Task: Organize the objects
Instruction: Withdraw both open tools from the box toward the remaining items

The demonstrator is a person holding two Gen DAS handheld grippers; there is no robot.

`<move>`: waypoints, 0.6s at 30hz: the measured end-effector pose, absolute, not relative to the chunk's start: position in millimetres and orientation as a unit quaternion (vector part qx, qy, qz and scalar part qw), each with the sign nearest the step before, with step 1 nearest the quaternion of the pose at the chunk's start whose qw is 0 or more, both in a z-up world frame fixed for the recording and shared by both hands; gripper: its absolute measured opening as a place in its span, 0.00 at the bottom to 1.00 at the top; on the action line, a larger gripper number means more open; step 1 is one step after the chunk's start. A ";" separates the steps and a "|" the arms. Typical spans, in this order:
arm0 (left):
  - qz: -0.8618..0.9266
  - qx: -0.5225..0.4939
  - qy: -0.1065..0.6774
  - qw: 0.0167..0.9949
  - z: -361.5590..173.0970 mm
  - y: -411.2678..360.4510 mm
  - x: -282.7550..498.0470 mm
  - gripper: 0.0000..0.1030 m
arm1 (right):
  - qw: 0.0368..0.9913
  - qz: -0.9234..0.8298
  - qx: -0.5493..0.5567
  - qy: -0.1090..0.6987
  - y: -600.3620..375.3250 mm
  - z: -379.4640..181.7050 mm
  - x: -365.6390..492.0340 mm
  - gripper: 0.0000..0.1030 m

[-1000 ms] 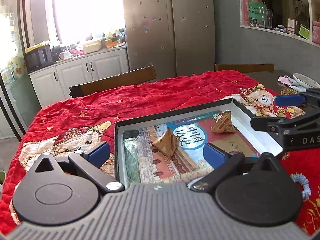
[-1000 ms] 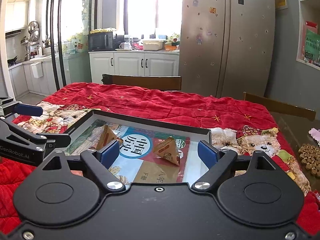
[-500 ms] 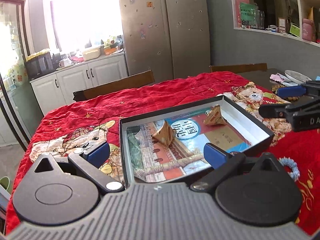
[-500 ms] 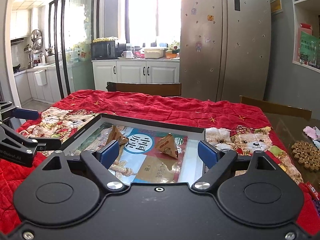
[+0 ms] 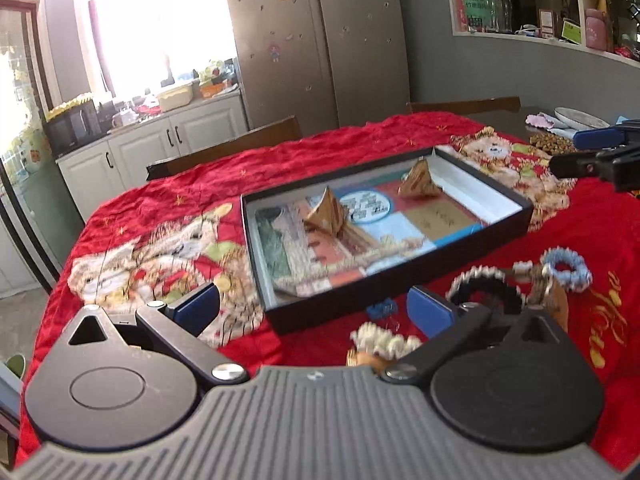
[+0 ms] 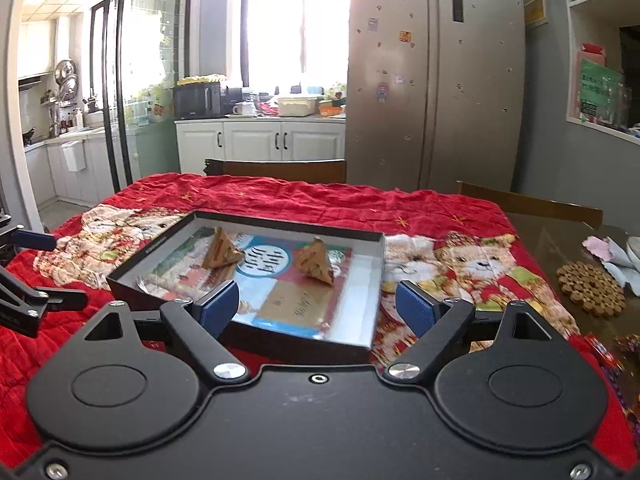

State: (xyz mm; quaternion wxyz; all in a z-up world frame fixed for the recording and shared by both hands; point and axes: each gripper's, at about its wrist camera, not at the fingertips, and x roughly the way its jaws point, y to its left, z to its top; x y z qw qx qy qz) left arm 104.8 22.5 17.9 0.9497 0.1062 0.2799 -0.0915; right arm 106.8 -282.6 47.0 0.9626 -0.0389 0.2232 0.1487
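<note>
Red quilted cloth (image 5: pixel 360 160) covers the table, and on it sits the shallow black box (image 5: pixel 400 296), which looks like the collecting place for your sorting. Two folded paper pyramids (image 5: pixel 328 216) already stand inside it on a printed sheet, well apart from each other, so the box has room for more.

Your left gripper (image 5: pixel 316 308) hangs above the box's near corner with its blue pads spread wide and nothing between them. Your right gripper (image 6: pixel 316 306) likewise stands wide apart and empty over the box's near wall (its pads straddle the rim but do not touch it).

Loose items wait on the cloth just outside the box, near your left gripper: a white scrunchie (image 5: pixel 384 344), a black-and-white one (image 5: pixel 484 284) and a pale blue one (image 5: pixel 566 270). They are probably next to go in. Being soft rings, they should squash easily, so pinch one side of the ring.
</note>
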 end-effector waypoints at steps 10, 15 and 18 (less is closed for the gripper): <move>-0.099 0.093 0.298 0.945 -5.9 32.9 88.3 1.00 | 0.959 0.130 -0.033 0.249 -303.9 16.8 96.8 0.75; -0.105 0.093 0.311 0.940 -20.5 29.4 91.5 1.00 | 0.955 0.119 -0.031 0.268 -310.4 -2.9 95.7 0.71; -0.103 0.092 0.318 0.938 -28.6 26.6 96.6 0.97 | 0.954 0.113 -0.027 0.276 -316.0 -10.4 94.7 0.70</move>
